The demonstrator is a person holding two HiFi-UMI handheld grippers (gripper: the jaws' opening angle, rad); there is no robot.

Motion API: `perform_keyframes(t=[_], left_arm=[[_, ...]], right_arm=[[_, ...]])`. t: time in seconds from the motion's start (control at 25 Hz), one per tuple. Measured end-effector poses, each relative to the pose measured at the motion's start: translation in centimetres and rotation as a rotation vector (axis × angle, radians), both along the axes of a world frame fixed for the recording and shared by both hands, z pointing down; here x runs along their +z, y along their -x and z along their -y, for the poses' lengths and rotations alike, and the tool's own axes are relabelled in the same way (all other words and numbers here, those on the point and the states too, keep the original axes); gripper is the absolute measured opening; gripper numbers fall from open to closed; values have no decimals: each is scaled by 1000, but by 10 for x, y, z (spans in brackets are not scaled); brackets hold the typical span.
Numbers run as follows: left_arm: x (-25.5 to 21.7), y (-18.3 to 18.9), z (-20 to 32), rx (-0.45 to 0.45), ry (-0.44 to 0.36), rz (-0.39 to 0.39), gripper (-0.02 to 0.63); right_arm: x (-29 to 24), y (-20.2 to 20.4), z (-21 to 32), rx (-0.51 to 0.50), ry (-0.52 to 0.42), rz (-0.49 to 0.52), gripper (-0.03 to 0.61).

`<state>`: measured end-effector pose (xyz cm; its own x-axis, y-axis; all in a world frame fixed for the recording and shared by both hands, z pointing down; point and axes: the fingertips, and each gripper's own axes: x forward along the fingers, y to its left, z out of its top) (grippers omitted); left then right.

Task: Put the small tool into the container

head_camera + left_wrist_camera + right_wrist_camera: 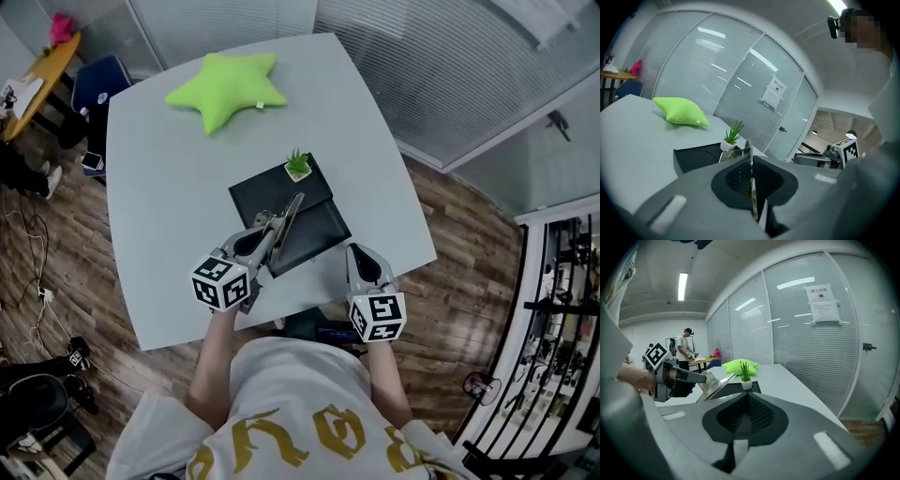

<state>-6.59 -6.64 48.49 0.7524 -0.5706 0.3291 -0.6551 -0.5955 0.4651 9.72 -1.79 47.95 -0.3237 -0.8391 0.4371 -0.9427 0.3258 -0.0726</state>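
We are at the carrying step: our left gripper has its fingers pressed shut on the small tool, a thin metal blade that the left gripper view shows edge-on between them. In the head view the tool sits at the centre of the frame, its tip reaching up and to the right over the black container on the grey table. The right gripper view suggests it is raised off the container rather than resting in it. A little potted plant stands at the container's upper corner, and a green star pillow lies well apart at the top of the frame. Our right gripper hovers at the lower right near the table's edge, fingers closed together with nothing between them. Next, we judge, the left gripper should lower the blade into the container, clear of the plant, then part its fingers.
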Motion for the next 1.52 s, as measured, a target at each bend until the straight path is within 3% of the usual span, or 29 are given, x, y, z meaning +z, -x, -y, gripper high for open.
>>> perform_keyframes(t=[0.52, 0.88, 1.52], left_arm=[[34, -19, -2, 33, 80, 26, 5], [66, -35, -16, 144, 85, 170, 5], [102, -39, -16, 222, 190, 238, 5]], right_arm=[[20, -9, 9, -14, 46, 10, 23], [34, -3, 13, -58, 74, 12, 24], [44, 9, 24, -97, 120, 54, 25]])
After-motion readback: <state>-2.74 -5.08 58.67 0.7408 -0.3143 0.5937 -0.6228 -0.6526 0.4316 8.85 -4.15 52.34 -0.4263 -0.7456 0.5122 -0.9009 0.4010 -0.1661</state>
